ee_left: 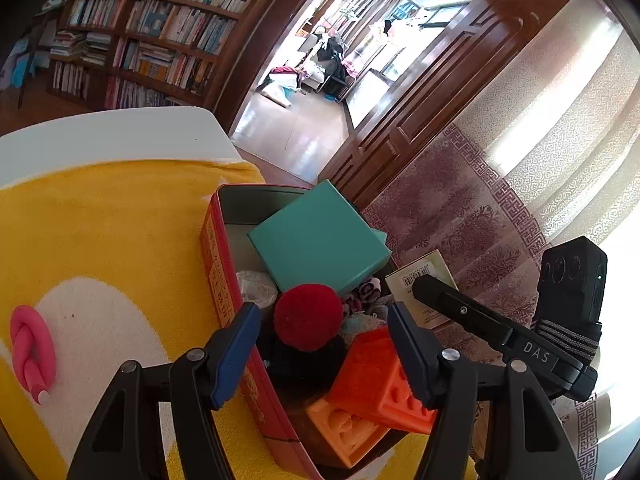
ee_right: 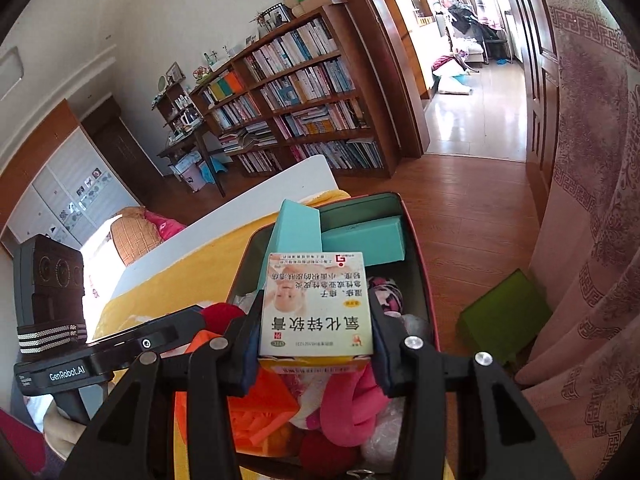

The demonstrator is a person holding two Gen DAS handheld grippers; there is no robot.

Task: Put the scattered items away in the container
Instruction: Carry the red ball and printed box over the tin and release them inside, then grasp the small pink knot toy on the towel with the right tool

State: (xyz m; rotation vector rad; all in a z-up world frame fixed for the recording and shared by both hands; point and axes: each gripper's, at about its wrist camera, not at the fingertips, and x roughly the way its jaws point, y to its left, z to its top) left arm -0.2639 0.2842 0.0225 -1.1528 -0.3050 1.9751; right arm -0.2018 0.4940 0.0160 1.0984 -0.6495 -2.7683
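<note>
Above the red tin [ee_right: 416, 248], tidying neared its end.
The right gripper [ee_right: 316, 340] clamped a medicine box [ee_right: 316, 304] over the heaped contents, ready to drop; the left gripper [ee_left: 324, 344] hung open, empty; a pink foam twist [ee_left: 32, 348] lay at nine o'clock on the tabletop [ee_left: 100, 132].

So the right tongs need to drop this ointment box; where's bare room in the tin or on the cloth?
The red metal tin is crowded; only its far corner, behind the teal cardboard box, shows bare wall. The yellow towel is free between the tin and the pink knotted foam rod.
</note>
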